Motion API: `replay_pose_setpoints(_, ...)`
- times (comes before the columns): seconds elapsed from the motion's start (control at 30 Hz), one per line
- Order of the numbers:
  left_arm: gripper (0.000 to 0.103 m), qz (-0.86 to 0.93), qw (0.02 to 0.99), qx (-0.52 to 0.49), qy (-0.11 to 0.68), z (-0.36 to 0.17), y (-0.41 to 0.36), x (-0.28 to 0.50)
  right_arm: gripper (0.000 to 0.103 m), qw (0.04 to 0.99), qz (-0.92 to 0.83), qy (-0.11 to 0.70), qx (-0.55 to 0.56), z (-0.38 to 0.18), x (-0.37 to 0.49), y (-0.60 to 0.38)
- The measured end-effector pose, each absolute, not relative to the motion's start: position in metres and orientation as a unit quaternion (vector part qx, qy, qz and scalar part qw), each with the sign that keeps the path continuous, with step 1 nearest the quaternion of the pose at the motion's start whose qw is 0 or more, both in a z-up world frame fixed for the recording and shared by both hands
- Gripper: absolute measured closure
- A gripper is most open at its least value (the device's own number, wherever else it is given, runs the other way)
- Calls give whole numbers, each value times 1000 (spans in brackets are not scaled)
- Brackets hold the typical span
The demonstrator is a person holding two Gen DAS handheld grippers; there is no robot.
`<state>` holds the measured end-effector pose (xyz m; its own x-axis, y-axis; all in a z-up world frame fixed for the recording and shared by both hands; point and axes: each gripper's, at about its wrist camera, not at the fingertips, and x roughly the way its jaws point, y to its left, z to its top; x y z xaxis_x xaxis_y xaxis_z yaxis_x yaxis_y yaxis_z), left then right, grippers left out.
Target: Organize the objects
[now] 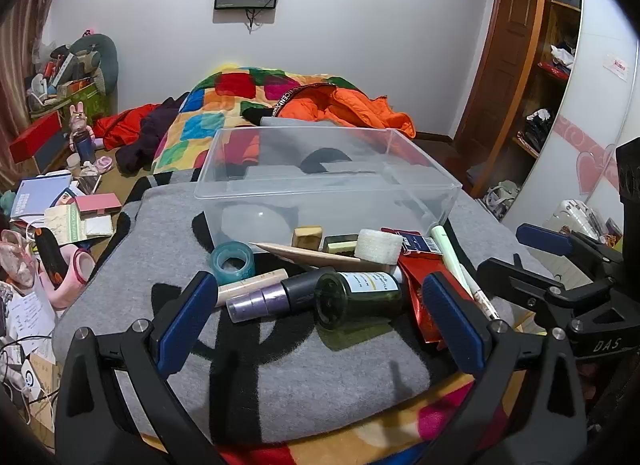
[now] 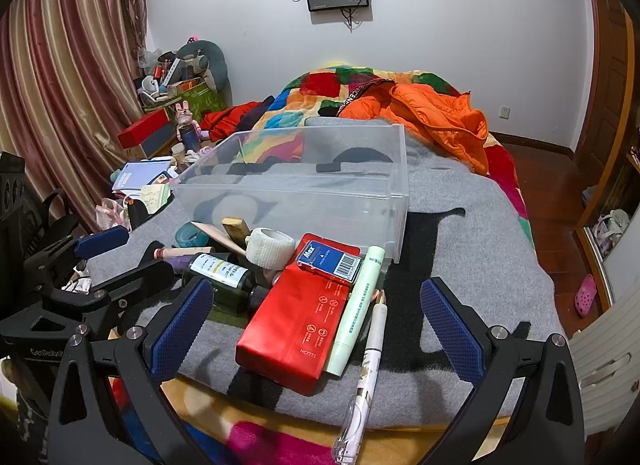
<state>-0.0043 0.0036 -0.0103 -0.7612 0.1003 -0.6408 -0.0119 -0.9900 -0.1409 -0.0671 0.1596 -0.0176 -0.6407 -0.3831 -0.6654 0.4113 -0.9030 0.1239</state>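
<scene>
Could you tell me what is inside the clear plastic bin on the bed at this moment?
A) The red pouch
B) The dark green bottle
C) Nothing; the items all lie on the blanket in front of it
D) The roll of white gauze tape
C: the clear plastic bin shows only the grey blanket through its walls, while the green bottle, red pouch and white gauze roll lie outside, in front of it.

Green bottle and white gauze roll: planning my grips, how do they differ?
The green bottle is dark glass, lying on its side with a white label; the gauze roll is white, textured and squatter. The bottle lies nearer the left gripper; the roll sits by the bin. Both are cylindrical.
</scene>
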Motion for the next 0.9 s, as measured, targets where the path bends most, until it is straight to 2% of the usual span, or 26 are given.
replay_pose_setpoints(0.9,0,935,36,-346,-72,-7,1,-1,0,213,-906,16,367,-18,-72,164)
